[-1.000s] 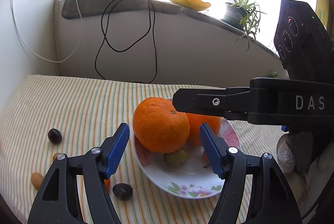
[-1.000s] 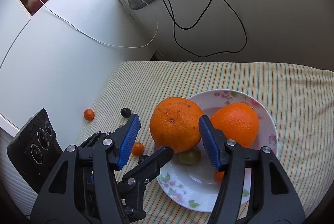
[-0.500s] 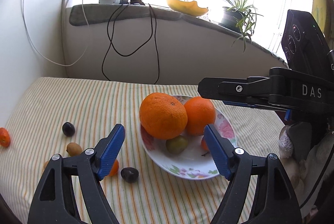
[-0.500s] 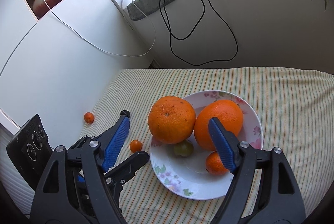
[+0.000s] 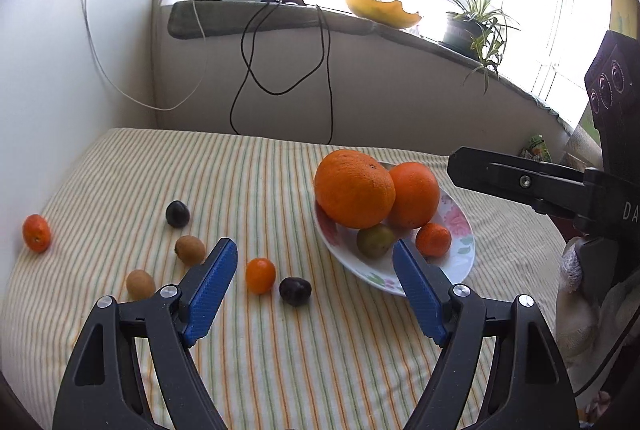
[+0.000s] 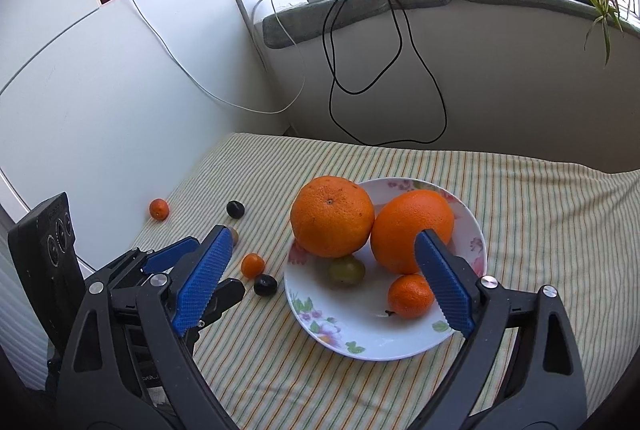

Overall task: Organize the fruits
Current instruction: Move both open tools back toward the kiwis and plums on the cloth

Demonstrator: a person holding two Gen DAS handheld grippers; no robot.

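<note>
On the striped yellow-green tablecloth [image 5: 280,350] stood a white floral-rimmed ceramic plate [image 6: 400,346], which held four fruits: a large rough-skinned orange [image 6: 332,216] perched at the left rim, a smoother large orange [image 6: 408,226] touching it, a small green-yellow round fruit [image 6: 346,270] under them, and a small tangerine [image 6: 409,296] near the front. Six small fruits lay loose on the cloth to the plate's left: a small bright-orange kumquat [image 5: 260,275], a dark plum-like fruit [image 5: 295,291] just beside it, a second dark round fruit [image 5: 177,213], two brown oval fruits [image 5: 190,249] and [image 5: 140,284], and a small tangerine near the wall [image 5: 36,238]. The left gripper [image 5: 312,282] was released and empty, jaws spread wide, hovering above the kumquat and the dark fruit. The right gripper [image 6: 320,278] was likewise released and empty above the plate. Judgement: roughly four of ten fruits gathered, six left; the big orange's seating on the rim looked precarious, though fisheye distortion made this uncertain.
</note>
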